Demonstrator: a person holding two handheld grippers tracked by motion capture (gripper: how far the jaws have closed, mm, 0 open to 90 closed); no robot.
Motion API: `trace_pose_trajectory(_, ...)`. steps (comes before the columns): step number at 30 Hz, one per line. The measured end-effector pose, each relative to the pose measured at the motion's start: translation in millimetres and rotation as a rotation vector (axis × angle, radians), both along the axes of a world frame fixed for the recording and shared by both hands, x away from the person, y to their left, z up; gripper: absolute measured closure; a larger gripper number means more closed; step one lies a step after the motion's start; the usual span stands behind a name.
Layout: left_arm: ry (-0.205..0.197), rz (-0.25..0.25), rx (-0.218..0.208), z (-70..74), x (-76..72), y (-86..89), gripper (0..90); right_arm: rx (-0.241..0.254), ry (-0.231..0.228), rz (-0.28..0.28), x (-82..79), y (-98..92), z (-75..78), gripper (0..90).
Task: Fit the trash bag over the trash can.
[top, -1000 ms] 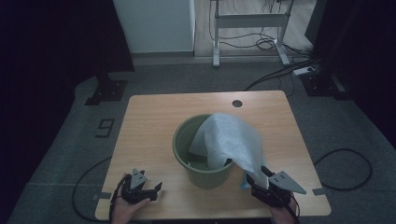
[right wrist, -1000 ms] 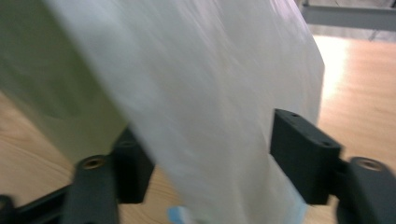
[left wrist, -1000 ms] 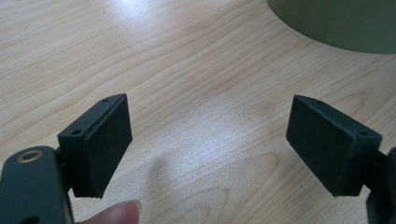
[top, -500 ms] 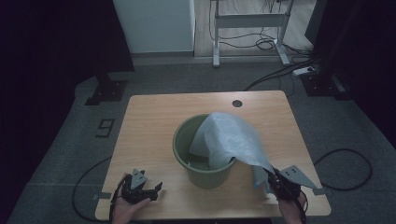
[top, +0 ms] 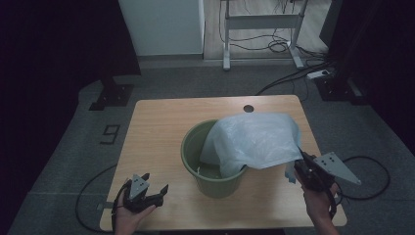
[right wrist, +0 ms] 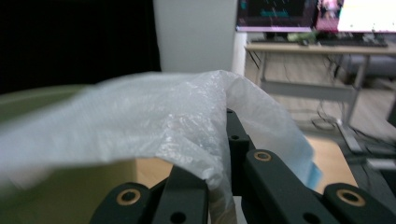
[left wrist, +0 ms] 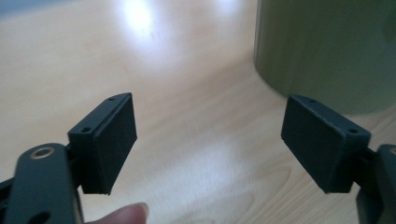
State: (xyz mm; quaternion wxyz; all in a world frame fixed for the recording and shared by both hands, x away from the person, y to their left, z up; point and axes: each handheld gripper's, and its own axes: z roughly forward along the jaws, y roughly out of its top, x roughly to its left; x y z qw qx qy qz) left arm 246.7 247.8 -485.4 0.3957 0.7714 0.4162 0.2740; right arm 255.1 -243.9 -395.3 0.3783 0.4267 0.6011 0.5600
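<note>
Our right claw (top: 299,159) pinches the plastic bag (top: 252,142) draped over the green bucket (top: 211,171). Our left claw (top: 149,188) stands wide and empty over the counter (top: 156,127).

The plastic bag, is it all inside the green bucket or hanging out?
Hanging out: the plastic bag drapes over the green bucket rim, its edge pinched in the right tongs.

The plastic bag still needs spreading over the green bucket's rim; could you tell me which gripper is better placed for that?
Probably the right gripper: it is shut on the plastic bag draped over the bucket. The left gripper is open, beside it.
</note>
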Motion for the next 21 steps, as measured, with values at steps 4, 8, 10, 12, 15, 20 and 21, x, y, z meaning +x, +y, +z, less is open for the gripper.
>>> trace_pose_trajectory(4,-0.039,-0.03,-0.032,23.7,-8.5,-8.2,18.9,0.01,-0.044,0.044,2.5,12.2,25.1,88.6)
trace_pose_trajectory(8,-0.035,-0.056,-0.08,39.6,-13.4,-13.0,19.1,0.004,-0.069,0.096,5.7,28.9,40.4,88.6)
trace_pose_trajectory(10,-0.033,-0.061,-0.104,46.0,-15.0,-14.7,19.1,-0.005,-0.076,0.119,7.1,38.1,44.0,88.6)
trace_pose_trajectory(12,-0.041,-0.076,-0.133,55.6,-17.9,-18.1,19.3,-0.01,-0.077,0.145,8.8,47.6,45.5,88.6)
trace_pose_trajectory(15,-0.069,-0.098,-0.171,70.5,-22.6,-25.6,19.2,-0.021,-0.068,0.173,11.5,57.3,45.2,88.6)
trace_pose_trajectory(20,-0.085,-0.144,-0.212,87.7,-25.7,-41.9,19.2,-0.033,-0.036,0.22,17.2,71.6,45.3,88.5)
trace_pose_trajectory(21,-0.086,-0.154,-0.212,90.1,-26.3,-45.8,19.2,-0.036,-0.027,0.229,17.9,74.6,45.2,88.5)
